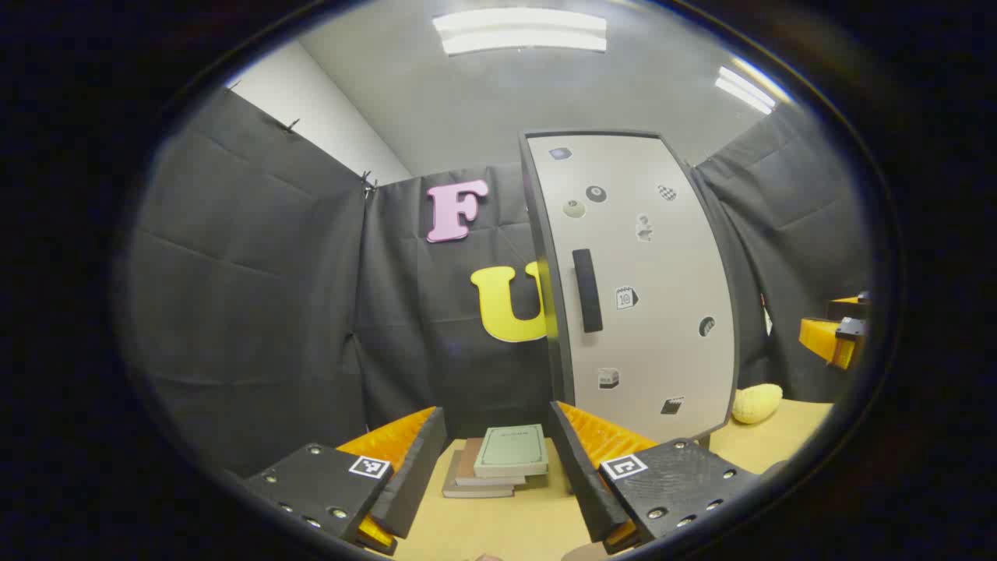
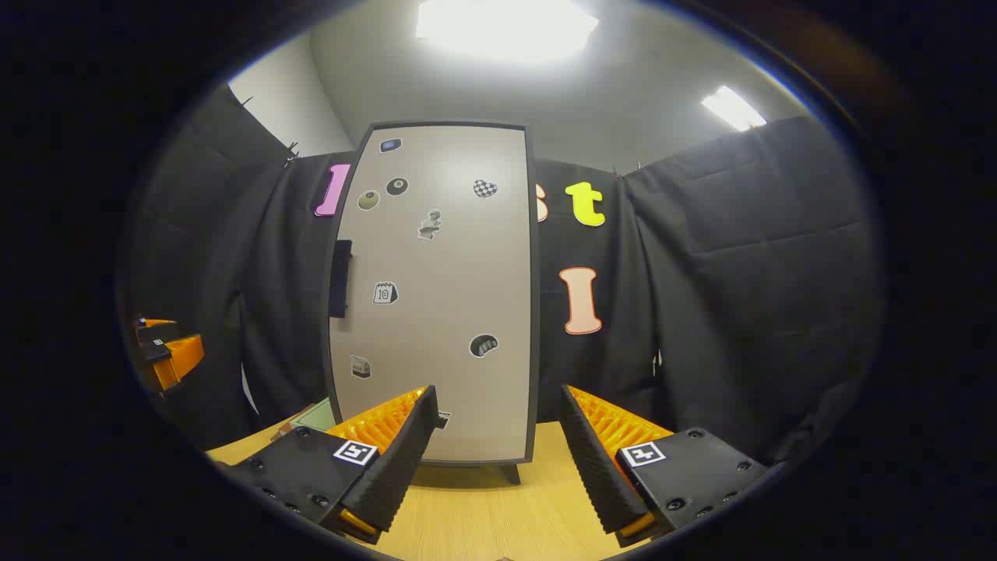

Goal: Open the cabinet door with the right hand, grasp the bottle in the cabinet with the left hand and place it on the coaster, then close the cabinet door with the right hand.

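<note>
The cabinet's pale door [image 1: 646,296] is shut, dotted with small stickers, with a black vertical handle [image 1: 587,290] near its left edge. Whatever is inside is hidden. My left gripper [image 1: 497,413] is open and empty, low over the wooden table, a little left of the door. In the right gripper view the same door [image 2: 444,312] fills the middle, its handle [image 2: 339,278] at the left edge. My right gripper [image 2: 498,391] is open and empty, facing the door's lower part from a short distance. Each gripper appears at the other view's edge: right gripper [image 1: 837,339], left gripper [image 2: 167,351].
A small stack of books [image 1: 502,460] lies on the table [image 1: 498,522] just ahead of my left fingers, also seen as books [image 2: 311,417]. A yellow knobbly object [image 1: 757,403] lies right of the cabinet. Black cloth walls close in behind and on both sides.
</note>
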